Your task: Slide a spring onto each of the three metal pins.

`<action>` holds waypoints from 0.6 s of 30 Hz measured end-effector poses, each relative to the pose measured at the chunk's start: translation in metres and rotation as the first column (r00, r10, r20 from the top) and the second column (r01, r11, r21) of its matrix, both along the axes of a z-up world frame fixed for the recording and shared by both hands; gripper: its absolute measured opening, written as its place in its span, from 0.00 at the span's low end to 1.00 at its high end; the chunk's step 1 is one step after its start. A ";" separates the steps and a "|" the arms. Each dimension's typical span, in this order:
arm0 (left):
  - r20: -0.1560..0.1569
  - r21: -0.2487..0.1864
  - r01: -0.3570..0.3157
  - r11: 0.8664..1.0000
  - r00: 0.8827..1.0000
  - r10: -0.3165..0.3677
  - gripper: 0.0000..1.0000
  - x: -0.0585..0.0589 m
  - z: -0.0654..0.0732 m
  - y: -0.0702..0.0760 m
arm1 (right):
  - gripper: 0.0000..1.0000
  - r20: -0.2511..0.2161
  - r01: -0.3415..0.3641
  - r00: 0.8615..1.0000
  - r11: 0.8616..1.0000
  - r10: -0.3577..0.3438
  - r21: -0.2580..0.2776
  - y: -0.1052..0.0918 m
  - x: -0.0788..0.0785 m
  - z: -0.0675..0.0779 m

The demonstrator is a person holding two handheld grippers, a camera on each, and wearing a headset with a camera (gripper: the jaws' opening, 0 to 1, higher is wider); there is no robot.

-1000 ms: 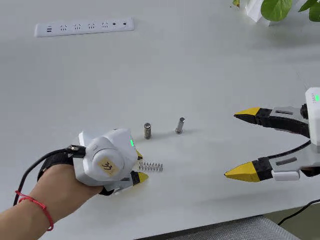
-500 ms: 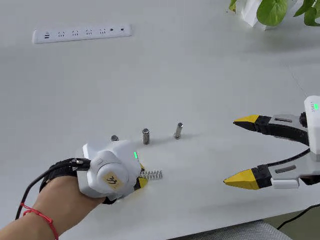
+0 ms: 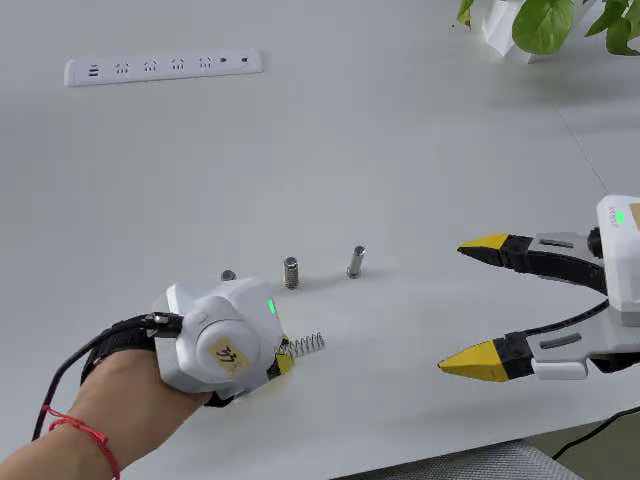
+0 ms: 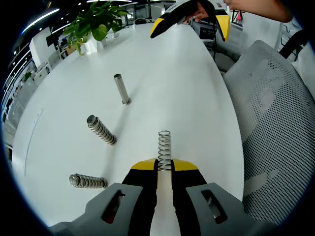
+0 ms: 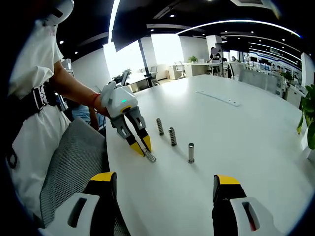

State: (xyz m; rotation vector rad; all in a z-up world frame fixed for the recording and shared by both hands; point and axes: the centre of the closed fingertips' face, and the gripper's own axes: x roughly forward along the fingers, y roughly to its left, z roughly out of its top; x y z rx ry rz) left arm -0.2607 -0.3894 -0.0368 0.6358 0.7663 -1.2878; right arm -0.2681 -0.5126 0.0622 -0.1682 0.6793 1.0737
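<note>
Jaws of the left gripper (image 4: 165, 164) are pinched tight on one end of a thin steel coil spring (image 4: 164, 147). The rest of the coil pokes past the yellow tips, near side of the pin row. Right gripper (image 3: 455, 305) jaws are wide apart, holding nothing, well right of the pins. The right pin (image 4: 120, 88) is a bare smooth cylinder. The middle pin (image 4: 101, 130) and left pin (image 4: 88, 181) wear coils. Matte white table (image 3: 400, 150).

In my head view, the left gripper (image 3: 282, 352) hides most of its own jaws and the near end of the spring (image 3: 306, 345). Behind it I see just the top of the leftmost pin (image 3: 228, 275). The right gripper (image 3: 452, 306) runs off the right edge, and the plant (image 3: 545, 20) off the top.
</note>
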 end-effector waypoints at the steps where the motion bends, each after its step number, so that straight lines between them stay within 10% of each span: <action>1: -0.003 -0.005 -0.002 1.000 1.000 0.002 0.07 -0.001 0.000 0.000 | 0.79 -0.001 -0.002 1.000 1.000 0.002 0.001 0.001 -0.001 0.000; 18: -0.012 -0.272 -0.089 0.958 0.996 0.089 0.07 -0.002 0.068 -0.019 | 0.72 0.024 -0.077 0.997 0.997 0.077 0.020 0.029 0.003 0.026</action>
